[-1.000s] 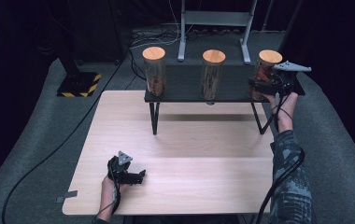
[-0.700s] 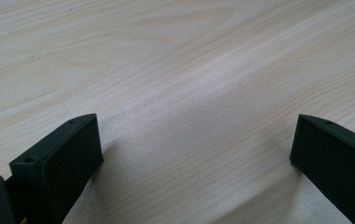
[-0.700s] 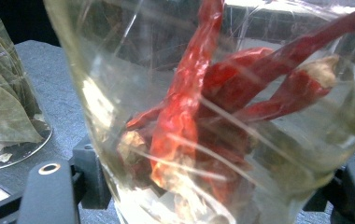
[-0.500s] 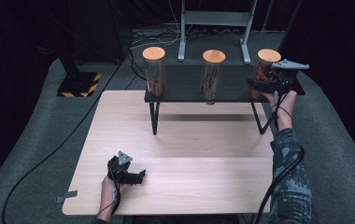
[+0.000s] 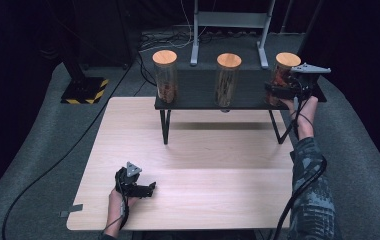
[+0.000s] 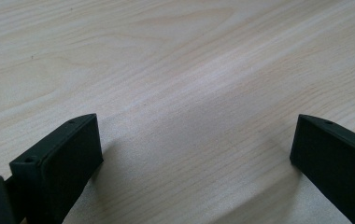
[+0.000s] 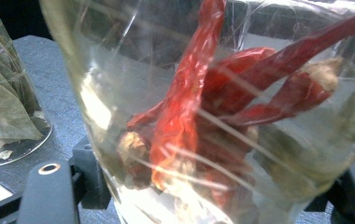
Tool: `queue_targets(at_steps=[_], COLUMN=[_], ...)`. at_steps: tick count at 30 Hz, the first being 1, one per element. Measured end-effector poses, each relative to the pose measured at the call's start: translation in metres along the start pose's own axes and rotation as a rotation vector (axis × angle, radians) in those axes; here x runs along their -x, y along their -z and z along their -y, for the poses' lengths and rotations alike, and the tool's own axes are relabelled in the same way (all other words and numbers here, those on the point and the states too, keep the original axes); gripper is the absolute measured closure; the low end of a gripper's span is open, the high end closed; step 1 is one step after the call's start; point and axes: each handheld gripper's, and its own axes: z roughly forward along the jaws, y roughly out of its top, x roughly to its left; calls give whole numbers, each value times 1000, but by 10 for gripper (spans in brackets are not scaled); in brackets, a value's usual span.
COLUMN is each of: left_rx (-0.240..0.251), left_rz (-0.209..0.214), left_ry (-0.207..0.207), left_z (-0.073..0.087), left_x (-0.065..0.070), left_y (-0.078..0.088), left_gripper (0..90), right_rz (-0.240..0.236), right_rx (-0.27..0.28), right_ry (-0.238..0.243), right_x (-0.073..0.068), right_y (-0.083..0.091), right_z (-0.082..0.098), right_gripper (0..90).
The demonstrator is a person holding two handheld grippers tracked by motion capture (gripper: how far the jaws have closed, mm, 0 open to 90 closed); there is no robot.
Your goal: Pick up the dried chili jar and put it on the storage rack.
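Right now I have the right gripper (image 5: 277,91) clamped around the jar of dried red chillies (image 7: 222,116), the rightmost of three cork-lidded jars on the black raised shelf (image 5: 203,102) at the far side of the table (image 5: 198,165). In the right gripper view the glass sits between my two black jaws, which press on its lower wall from either side, so I judge the grasp is made and the lift has not begun: the jar stands upright on the shelf. My left gripper (image 5: 145,189) rests low on the near left of the table, jaws spread wide with bare wood between them. Next I need to raise the jar straight up, keeping it vertical so the smooth glass does not slip, and clear the shelf edge before bringing it toward me. The neighbouring jar of bay leaves (image 7: 7,93) stands close, so I should avoid swinging that way.
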Motion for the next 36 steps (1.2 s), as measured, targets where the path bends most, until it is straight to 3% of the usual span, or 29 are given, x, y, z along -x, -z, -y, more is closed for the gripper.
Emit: queue_targets(at_steps=[6, 14, 20, 27, 36], left_rx=[0, 0, 1, 0, 0], left_rz=[0, 0, 0, 0, 0], left_ry=[0, -1, -1, 0, -1], left_z=[0, 0, 0, 0, 0], left_x=[0, 0, 0, 0, 0], left_y=[0, 0, 0, 0, 0], left_gripper=[13, 13, 13, 13, 13], right_rz=[-2, -1, -20, -27, -32], right_rx=[-22, -84, -125, -149, -206], right_ry=[7, 2, 8, 28, 98], right_x=[0, 3, 4, 2, -9], right_y=[1, 5, 15, 30, 46], right_z=[-2, 2, 8, 21, 50], right_gripper=[232, 86, 24, 7, 6])
